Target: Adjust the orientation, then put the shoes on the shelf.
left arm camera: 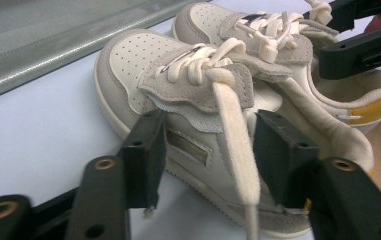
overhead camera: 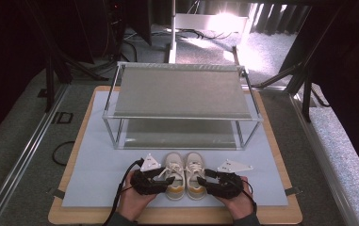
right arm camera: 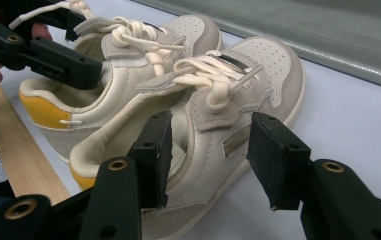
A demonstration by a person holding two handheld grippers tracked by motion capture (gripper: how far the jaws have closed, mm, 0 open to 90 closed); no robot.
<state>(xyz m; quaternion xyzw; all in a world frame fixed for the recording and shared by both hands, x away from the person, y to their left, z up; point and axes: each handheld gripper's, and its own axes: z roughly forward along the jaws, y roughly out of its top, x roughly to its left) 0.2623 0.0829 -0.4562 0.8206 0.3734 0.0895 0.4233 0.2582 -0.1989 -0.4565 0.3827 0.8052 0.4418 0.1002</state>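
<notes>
Between parted grippers (overhead camera: 164,179), two shoes (overhead camera: 185,173).

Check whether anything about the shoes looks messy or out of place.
One thing: the left shoe has a loose lace hanging down its side to the mat instead of sitting tied on top. Otherwise the pair stands upright, side by side, toes toward the rack.
</notes>
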